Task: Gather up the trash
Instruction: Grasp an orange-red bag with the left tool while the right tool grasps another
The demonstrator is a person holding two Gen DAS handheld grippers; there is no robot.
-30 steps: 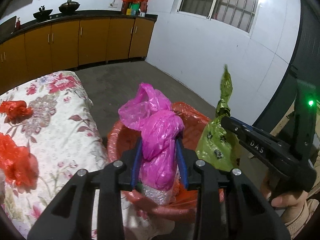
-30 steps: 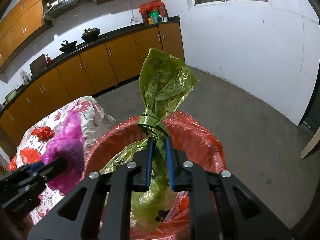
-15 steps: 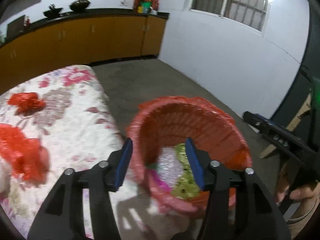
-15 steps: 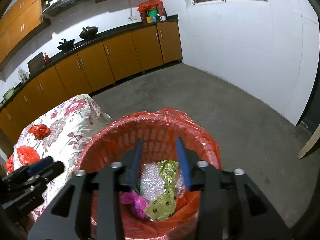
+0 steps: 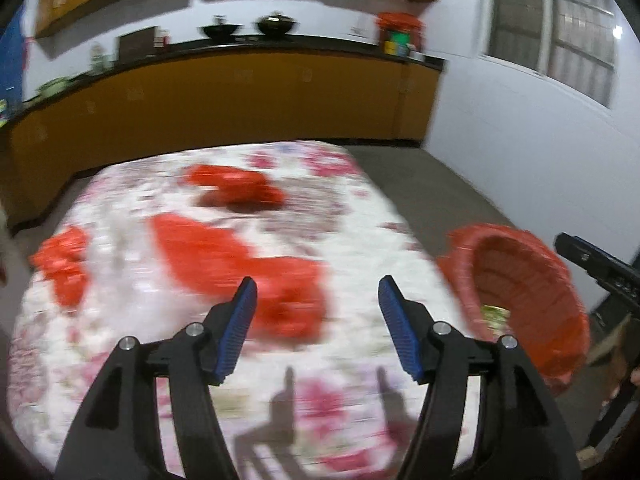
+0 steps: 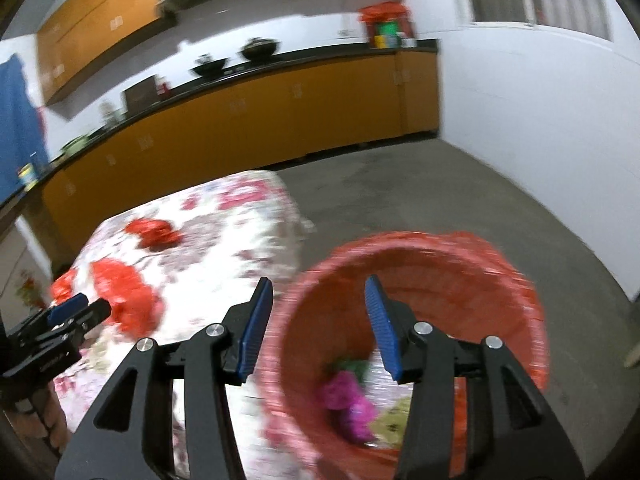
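My left gripper [image 5: 316, 308] is open and empty above the floral-cloth table [image 5: 340, 224]. Red plastic bags lie on it: one large ahead of the fingers [image 5: 240, 264], one far [image 5: 236, 190], one at the left [image 5: 64, 264]. My right gripper [image 6: 318, 316] is open and empty over the near rim of the red-lined bin [image 6: 516, 280]. The pink bag [image 6: 348, 404] and the green bag [image 6: 394, 424] lie inside it. The bin also shows in the left wrist view [image 5: 560, 308], right of the table.
Orange cabinets with a black counter [image 6: 280, 92] run along the far wall, with woks and a red bag on top. A white wall with a barred window [image 5: 576, 28] is at the right. Bare concrete floor [image 6: 460, 200] lies beyond the bin.
Both grippers opened and dropped the pink and green bags into the bin. Both have since swung left, the left one from the bin to over the table.
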